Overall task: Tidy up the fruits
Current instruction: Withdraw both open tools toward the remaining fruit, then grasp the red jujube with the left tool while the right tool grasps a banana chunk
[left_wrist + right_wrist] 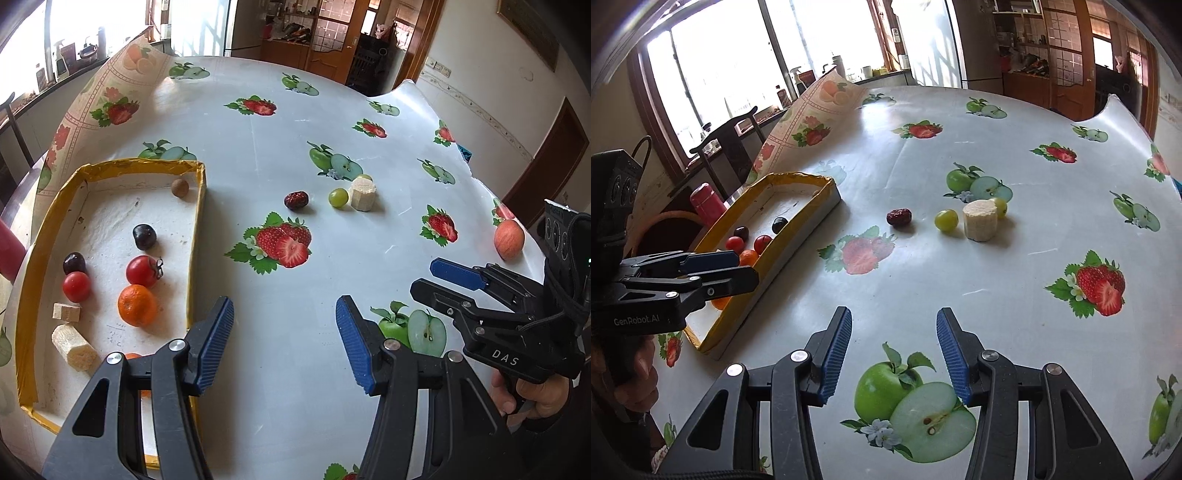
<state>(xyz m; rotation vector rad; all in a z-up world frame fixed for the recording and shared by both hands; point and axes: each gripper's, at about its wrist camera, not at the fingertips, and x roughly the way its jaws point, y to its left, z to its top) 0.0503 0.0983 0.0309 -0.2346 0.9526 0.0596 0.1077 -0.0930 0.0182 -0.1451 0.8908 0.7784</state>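
A yellow-rimmed tray (197, 206) on the left holds an orange (136, 305), two tomatoes (142, 271), two dark cherries (144, 236), a brown nut (180, 187) and pale cane pieces (74, 346). On the cloth lie a red date (296, 200), a green grape (338, 197), a pale cane chunk (362, 194) with a second grape behind it (1000, 205), and an apple (509, 238) at the right edge. My left gripper (284, 339) is open and empty beside the tray. My right gripper (894, 354) is open and empty above the cloth; it also shows in the left wrist view (432, 278).
The table carries a white cloth with printed fruit (1100, 284); its far left corner is folded up (122, 96). A chair (731, 147), a pink bottle (705, 206) and a windowsill with bottles stand to the left. The left gripper (738, 269) hangs over the tray's near end.
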